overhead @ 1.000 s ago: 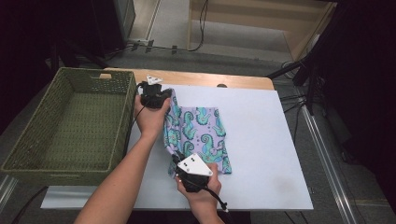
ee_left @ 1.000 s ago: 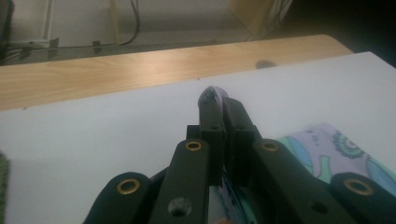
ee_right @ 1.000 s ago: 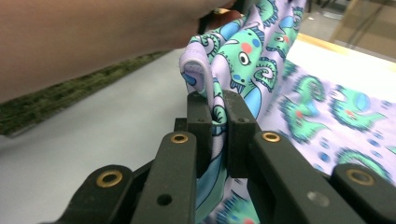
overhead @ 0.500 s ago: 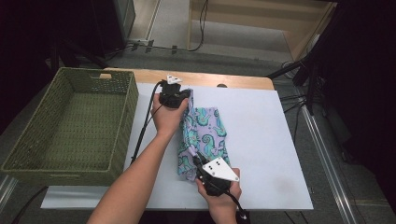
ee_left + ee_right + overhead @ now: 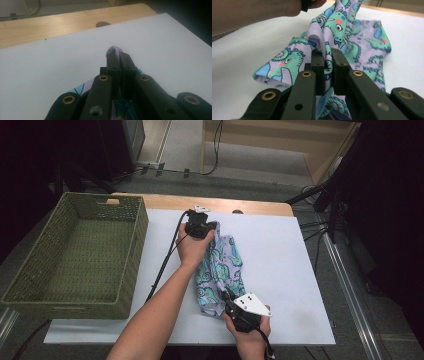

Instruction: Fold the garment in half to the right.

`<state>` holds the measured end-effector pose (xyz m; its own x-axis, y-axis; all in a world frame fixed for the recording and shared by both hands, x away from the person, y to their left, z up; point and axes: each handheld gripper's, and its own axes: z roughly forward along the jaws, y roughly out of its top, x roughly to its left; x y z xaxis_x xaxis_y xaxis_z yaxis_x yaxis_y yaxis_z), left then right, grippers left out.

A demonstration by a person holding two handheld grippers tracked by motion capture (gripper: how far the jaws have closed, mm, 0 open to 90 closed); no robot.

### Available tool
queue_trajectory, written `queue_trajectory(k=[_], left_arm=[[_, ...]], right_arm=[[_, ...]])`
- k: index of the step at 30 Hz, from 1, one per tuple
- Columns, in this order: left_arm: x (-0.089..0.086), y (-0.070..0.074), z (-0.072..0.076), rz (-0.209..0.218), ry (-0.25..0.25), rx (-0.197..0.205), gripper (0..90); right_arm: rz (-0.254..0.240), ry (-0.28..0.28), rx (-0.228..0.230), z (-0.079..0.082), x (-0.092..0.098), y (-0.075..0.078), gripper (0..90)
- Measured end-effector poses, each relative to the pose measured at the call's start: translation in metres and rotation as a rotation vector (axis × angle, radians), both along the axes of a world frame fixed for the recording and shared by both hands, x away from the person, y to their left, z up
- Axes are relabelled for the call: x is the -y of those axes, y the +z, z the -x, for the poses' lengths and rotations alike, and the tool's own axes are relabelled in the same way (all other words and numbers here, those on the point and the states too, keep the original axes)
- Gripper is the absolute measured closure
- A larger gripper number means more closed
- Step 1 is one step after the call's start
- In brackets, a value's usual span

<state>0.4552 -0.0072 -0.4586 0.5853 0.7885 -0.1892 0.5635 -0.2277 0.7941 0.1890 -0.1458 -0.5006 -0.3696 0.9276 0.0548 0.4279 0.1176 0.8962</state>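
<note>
My left gripper (image 5: 200, 227) has its jaws pinched tight on the far edge of the dinosaur-print cloth (image 5: 220, 270), and my right gripper (image 5: 235, 307) has its jaws clamped on a fold at the near end. The cloth lies stretched between them on the white sheet (image 5: 295, 285) of the counter, running from 12 to 6 o'clock. The woven basket (image 5: 75, 295) sits at 9 o'clock with nothing inside.

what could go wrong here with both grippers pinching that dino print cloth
The left gripper pinches only a thin edge of the cloth, so it may slip free. The right gripper holds a bunched fold, so the cloth could land creased. The left gripper's cable trails beside the basket and might snag.
</note>
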Motion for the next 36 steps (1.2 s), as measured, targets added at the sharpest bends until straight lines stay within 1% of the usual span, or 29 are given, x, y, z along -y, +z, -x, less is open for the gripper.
queue_trajectory(k=[2,4,5,7,9,11,13,15,16,17,18,19,20,21,23,25,26,28,30,32,34,35,36], left_arm=[[0.004,-0.003,-0.001,-0.006,-0.003,-0.011,87.2],[0.008,-0.006,-0.002,-0.005,-0.007,-0.022,87.3],[0.010,-0.007,-0.003,-0.011,-0.009,-0.026,87.3],[0.016,-0.010,-0.004,-0.015,-0.015,-0.039,87.4],[0.021,-0.012,-0.004,-0.021,-0.017,-0.047,87.4],[0.024,-0.014,-0.005,-0.011,-0.011,-0.071,87.4],[0.027,-0.015,-0.006,-0.011,-0.007,-0.080,87.3],[0.030,-0.016,-0.007,0.014,-0.004,-0.100,87.1],[0.030,-0.016,-0.008,0.029,-0.014,-0.111,86.3],[0.031,-0.015,-0.008,0.064,-0.036,-0.122,82.9],[0.032,-0.014,-0.008,0.111,-0.071,-0.135,75.4],[0.031,-0.012,-0.008,0.142,-0.109,-0.137,67.0],[0.031,-0.009,-0.007,0.162,-0.136,-0.124,59.5],[0.030,-0.006,-0.006,0.168,-0.154,-0.113,55.2],[0.025,-0.001,-0.003,0.165,-0.162,-0.082,49.1],[0.018,0.003,-0.001,0.143,-0.149,-0.064,48.9],[0.014,0.003,-0.001,0.131,-0.138,-0.064,48.9],[0.007,0.002,0.000,0.110,-0.127,-0.061,49.1],[-0.004,-0.003,0.002,0.087,-0.097,-0.066,49.6],[-0.014,-0.008,0.003,0.071,-0.069,-0.068,50.0],[-0.025,-0.013,0.001,0.074,-0.034,-0.073,50.0],[-0.031,-0.016,0.000,0.075,-0.015,-0.082,49.9],[-0.037,-0.018,-0.001,0.082,0.008,-0.089,49.1]], right_arm=[[-0.022,-0.010,-0.018,0.000,0.005,-0.004,80.3],[-0.029,-0.025,-0.029,0.000,0.009,-0.008,80.3],[-0.027,-0.028,-0.035,0.000,0.011,-0.009,80.3],[-0.001,-0.042,-0.056,0.000,0.013,-0.012,80.4],[0.003,-0.049,-0.072,0.000,0.016,-0.014,80.3],[0.002,-0.052,-0.081,0.000,0.018,-0.015,79.3],[0.002,-0.057,-0.090,0.001,0.021,-0.016,76.4],[0.002,-0.066,-0.103,0.003,0.025,-0.017,74.5],[0.006,-0.070,-0.109,0.005,0.027,-0.017,74.2],[0.015,-0.080,-0.114,0.007,0.029,-0.017,74.1],[0.035,-0.091,-0.117,0.009,0.032,-0.017,74.3],[0.050,-0.102,-0.127,0.012,0.034,-0.017,74.3],[0.051,-0.109,-0.139,0.014,0.038,-0.018,73.6],[0.058,-0.113,-0.147,0.015,0.041,-0.019,70.5],[0.044,-0.117,-0.152,0.019,0.047,-0.018,59.3],[0.005,-0.097,-0.137,0.023,0.052,-0.014,52.6],[-0.004,-0.086,-0.120,0.024,0.054,-0.012,50.7],[-0.008,-0.087,-0.089,0.027,0.057,-0.006,46.7],[-0.018,-0.089,-0.066,0.026,0.060,-0.001,45.8],[-0.037,-0.101,-0.058,0.021,0.066,0.002,45.9],[-0.056,-0.107,-0.062,0.012,0.073,0.002,48.6],[-0.057,-0.106,-0.071,0.006,0.076,0.000,49.8],[-0.057,-0.099,-0.098,-0.001,0.078,-0.003,50.7]])
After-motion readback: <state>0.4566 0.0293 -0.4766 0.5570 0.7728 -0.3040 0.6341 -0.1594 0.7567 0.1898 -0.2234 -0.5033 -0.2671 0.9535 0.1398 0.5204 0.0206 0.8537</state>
